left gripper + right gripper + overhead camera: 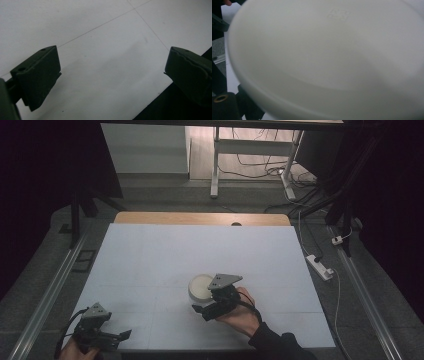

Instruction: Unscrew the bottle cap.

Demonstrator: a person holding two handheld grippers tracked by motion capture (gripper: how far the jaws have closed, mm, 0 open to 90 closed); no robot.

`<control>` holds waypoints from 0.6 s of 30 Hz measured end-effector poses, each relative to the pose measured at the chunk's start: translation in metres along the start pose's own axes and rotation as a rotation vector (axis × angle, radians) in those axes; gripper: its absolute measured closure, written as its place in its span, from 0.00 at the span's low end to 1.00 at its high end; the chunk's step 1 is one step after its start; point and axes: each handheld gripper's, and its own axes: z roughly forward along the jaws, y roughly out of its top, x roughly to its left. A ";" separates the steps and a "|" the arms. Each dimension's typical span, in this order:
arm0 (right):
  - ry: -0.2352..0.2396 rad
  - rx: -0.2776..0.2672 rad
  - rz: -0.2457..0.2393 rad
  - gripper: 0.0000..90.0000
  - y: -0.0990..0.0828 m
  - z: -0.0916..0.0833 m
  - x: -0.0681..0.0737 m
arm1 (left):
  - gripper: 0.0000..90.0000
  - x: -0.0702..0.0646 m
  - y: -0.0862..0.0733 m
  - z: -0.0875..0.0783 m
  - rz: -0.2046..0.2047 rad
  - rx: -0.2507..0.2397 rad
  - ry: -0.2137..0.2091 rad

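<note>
A white bowl [200, 286] rests on the white table [165, 250], a little right of the middle. My right gripper [206, 304] comes at it from the near right and closes on its near side. The right gripper view looks straight into the blurred bowl [332, 57] from very close, and one black finger [223, 106] sits under the rim at lower left; the other is hidden behind the bowl. My left gripper [121, 336] hovers at the table's front left corner. It is open, and only bare table lies between the jaws of the left gripper [112, 75].
The table's front edge [160, 100] runs just under the left gripper, with dark floor beyond. A wooden strip [200, 218] borders the far side. Metal rails [50, 290] flank the table. A power strip [320, 266] and cables lie on the floor at right.
</note>
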 end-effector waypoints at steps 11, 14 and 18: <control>0.013 -0.003 0.003 0.07 0.000 -0.001 0.000 | 0.00 0.000 0.003 -0.002 0.004 -0.047 -0.035; 0.018 -0.004 0.002 0.07 0.000 -0.001 0.000 | 0.00 -0.001 0.004 -0.002 0.011 -0.053 -0.034; 0.023 -0.005 -0.002 0.07 0.000 -0.001 0.001 | 0.00 -0.005 0.009 -0.003 0.037 -0.065 -0.032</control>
